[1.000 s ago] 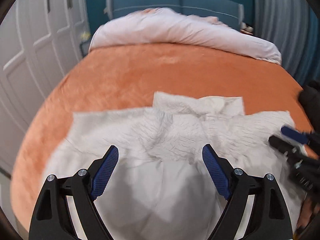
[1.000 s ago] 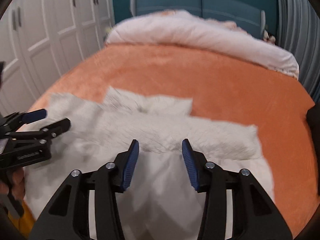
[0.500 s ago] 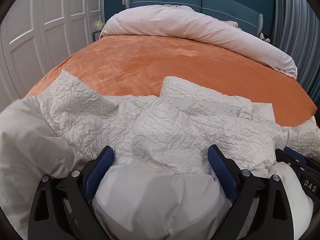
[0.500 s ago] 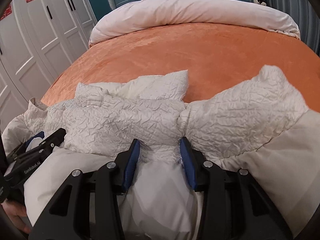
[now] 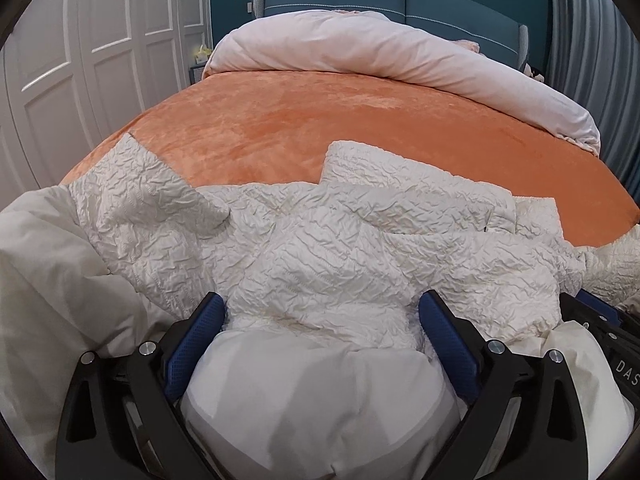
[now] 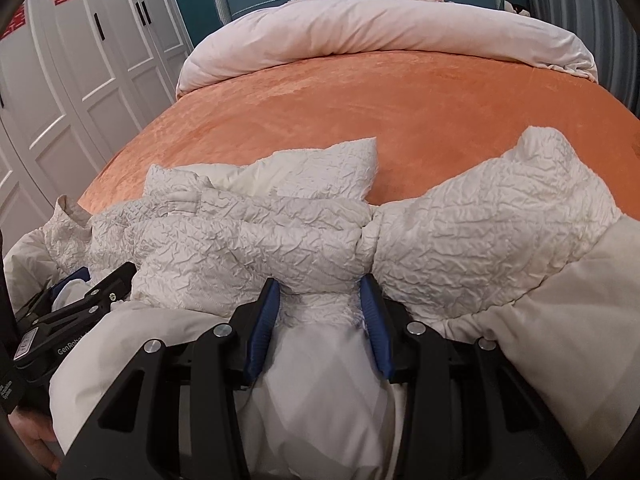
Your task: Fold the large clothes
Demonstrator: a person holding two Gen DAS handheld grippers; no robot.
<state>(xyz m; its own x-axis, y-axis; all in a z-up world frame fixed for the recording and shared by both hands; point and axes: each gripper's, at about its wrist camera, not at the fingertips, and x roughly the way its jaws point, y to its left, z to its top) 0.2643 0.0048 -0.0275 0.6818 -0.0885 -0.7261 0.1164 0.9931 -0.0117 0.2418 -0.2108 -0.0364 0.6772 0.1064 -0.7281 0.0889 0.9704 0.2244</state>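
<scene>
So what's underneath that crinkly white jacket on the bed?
The white jacket lies on the orange blanket, which shows all round its far edge. What lies beneath its bunched middle is covered.
</scene>
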